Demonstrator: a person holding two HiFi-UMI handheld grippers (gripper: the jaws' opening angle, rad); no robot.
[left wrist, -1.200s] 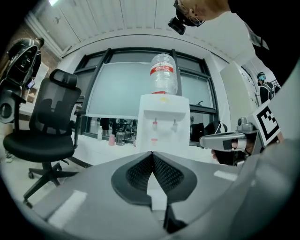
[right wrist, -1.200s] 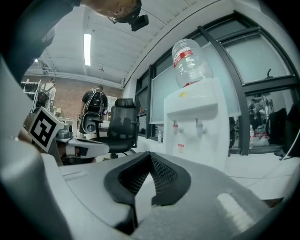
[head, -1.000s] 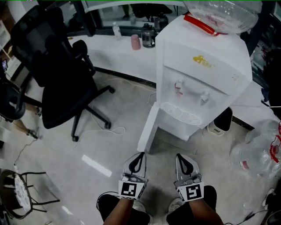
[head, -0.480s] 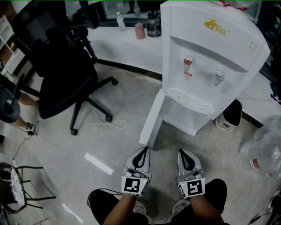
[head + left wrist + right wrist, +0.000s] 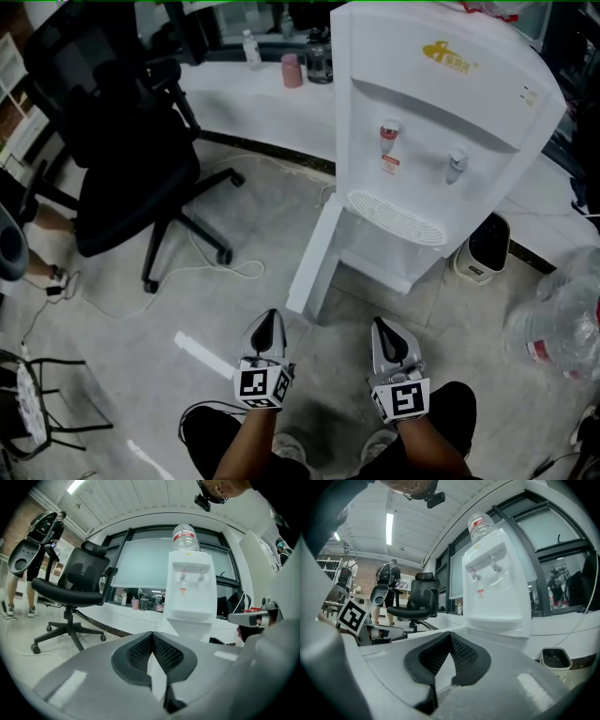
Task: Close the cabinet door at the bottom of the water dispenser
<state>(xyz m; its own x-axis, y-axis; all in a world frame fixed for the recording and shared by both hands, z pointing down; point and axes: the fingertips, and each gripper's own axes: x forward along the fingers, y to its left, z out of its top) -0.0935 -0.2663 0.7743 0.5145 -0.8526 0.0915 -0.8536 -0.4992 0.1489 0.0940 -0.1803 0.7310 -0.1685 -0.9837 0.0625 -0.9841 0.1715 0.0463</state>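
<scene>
A black office chair (image 5: 122,141) stands on the floor at the left, well apart from the left gripper (image 5: 269,321), whose jaws are pressed together on nothing. Just ahead of that gripper the cabinet door (image 5: 314,255) hangs wide open from the bottom of the white water dispenser (image 5: 441,122), its free edge near the gripper's tips but not touching them. The right gripper (image 5: 385,330), jaws also pressed together and empty, points at the dispenser's base, and a small bin (image 5: 480,246) stands farther right.
</scene>
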